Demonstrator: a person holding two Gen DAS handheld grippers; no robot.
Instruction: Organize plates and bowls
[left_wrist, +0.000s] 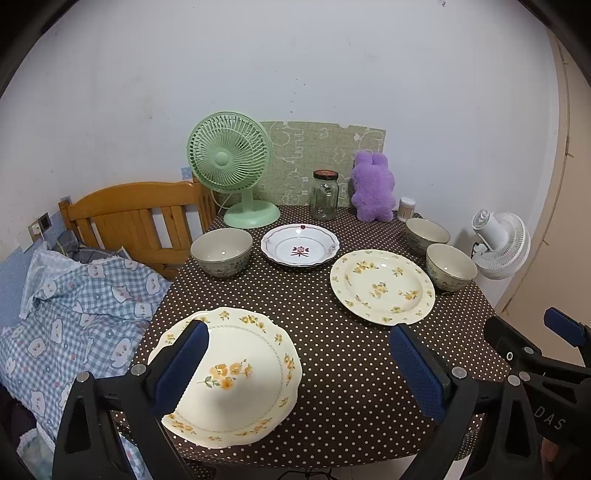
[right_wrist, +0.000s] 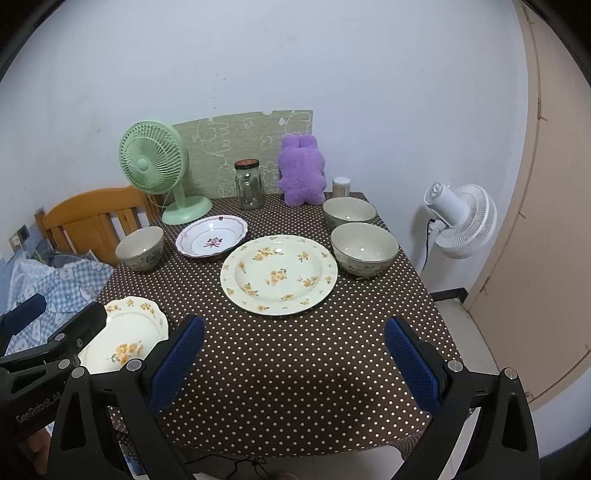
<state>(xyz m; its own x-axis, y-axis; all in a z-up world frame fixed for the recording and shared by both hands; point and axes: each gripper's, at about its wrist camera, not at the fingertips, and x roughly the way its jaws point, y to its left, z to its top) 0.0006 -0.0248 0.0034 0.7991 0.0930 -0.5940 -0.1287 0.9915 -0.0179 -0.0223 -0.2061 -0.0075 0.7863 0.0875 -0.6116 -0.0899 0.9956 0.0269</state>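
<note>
Hovering at the desk's (right_wrist: 314, 369) 6 o'clock edge, both grippers spread wide, holding nothing. Left gripper (left_wrist: 295, 369) sits over the scalloped plate (left_wrist: 236, 373) at 7 o'clock, likely first pick. Right gripper (right_wrist: 295, 365) faces bare cloth, the big flowered plate (right_wrist: 279, 275) ahead at center. Red-marked plate (right_wrist: 212, 236) at 11. Bowls apart: one (right_wrist: 140, 247) at 9, two (right_wrist: 364, 249) (right_wrist: 349, 212) at 2. All bowls empty; jar (right_wrist: 249, 184) at 12 looks empty too.
</note>
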